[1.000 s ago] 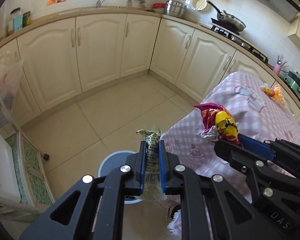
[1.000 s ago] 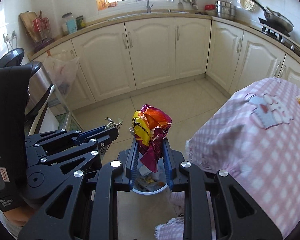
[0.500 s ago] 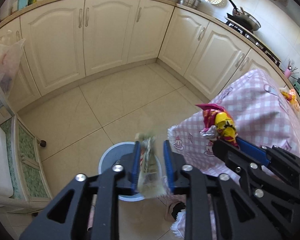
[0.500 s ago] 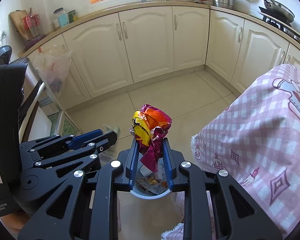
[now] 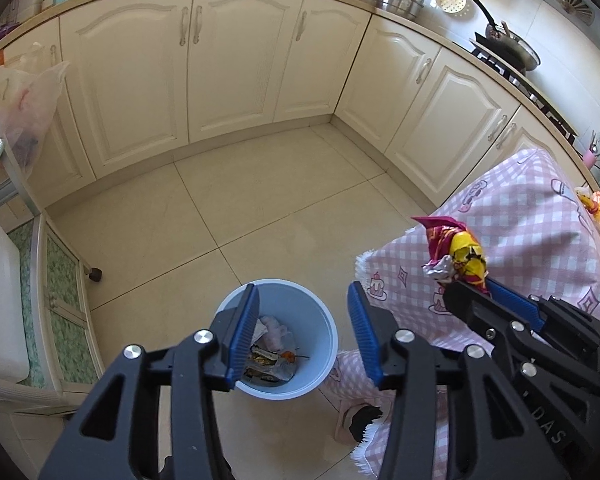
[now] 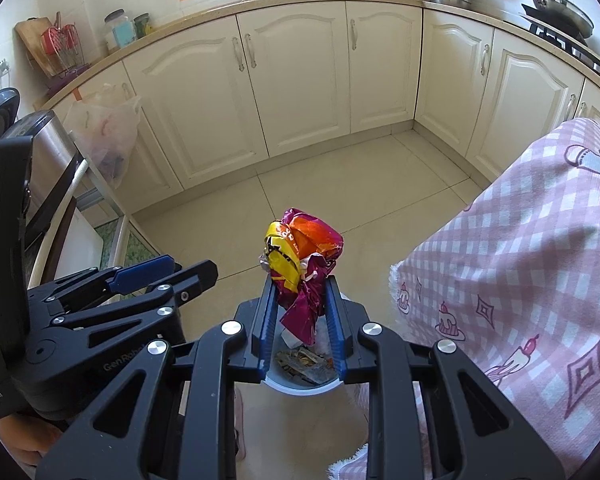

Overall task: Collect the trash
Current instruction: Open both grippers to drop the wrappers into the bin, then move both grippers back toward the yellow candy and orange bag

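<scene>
We hold both claws over the blue bin [image 5: 284, 336] on the floor, so whatever we let go falls straight in. The left claw [image 5: 304, 332] is opening, with nothing between its jaws; wrappers already lie in the bin below it. The right claw [image 6: 298, 320] stays narrow, clamped on a crumpled red-and-yellow wrapper [image 6: 300, 264] that stands above the rim (likely the next piece to drop). The bench with its pink checked cloth [image 6: 540, 248] stands just beside the bin.
</scene>
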Demonstrator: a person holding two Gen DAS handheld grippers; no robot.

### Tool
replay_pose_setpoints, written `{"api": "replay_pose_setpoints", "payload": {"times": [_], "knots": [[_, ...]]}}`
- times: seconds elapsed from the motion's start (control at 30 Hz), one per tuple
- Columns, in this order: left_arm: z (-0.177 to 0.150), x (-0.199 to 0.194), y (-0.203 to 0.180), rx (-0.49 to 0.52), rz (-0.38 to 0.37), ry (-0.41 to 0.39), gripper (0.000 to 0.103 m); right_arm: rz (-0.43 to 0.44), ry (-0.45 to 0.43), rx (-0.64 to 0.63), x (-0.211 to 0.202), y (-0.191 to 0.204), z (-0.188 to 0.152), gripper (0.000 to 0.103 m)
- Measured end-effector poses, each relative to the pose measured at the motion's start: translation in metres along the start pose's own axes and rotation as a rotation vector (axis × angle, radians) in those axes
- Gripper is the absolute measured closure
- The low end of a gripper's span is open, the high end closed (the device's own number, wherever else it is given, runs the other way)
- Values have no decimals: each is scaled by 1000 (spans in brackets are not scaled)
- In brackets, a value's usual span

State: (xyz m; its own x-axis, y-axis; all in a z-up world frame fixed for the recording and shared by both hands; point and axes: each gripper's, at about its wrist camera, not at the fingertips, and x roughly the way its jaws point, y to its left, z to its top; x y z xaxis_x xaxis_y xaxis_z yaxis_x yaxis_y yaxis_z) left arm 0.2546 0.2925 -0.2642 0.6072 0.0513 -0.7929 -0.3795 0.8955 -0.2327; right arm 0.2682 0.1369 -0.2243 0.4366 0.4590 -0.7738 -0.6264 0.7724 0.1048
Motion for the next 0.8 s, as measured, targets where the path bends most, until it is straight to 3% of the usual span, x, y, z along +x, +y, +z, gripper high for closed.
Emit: {"api": "replay_pose_setpoints", "payload": {"times": [0.3,0.33,0.43,0.53,0.67,0.8], "knots": [[4,-12,9,-17,19,-28,58,19,-25,8,3,6,10,79],[5,-13,10,-18,22,-31,58,21,-33,12,3,5,12,74],[9,-19,15,-26,39,-46,58,1,-65,26,-1,2,15,43],[12,-27,15,-29,39,-61,58,-1,-83,28,-8,0,18,36],[17,-37,6,-16,26,-81,56,-28,-122,38,-25,-8,19,11],[20,-56,-18,14,5,-119,50,-57,-137,59,-49,-24,21,8]]}}
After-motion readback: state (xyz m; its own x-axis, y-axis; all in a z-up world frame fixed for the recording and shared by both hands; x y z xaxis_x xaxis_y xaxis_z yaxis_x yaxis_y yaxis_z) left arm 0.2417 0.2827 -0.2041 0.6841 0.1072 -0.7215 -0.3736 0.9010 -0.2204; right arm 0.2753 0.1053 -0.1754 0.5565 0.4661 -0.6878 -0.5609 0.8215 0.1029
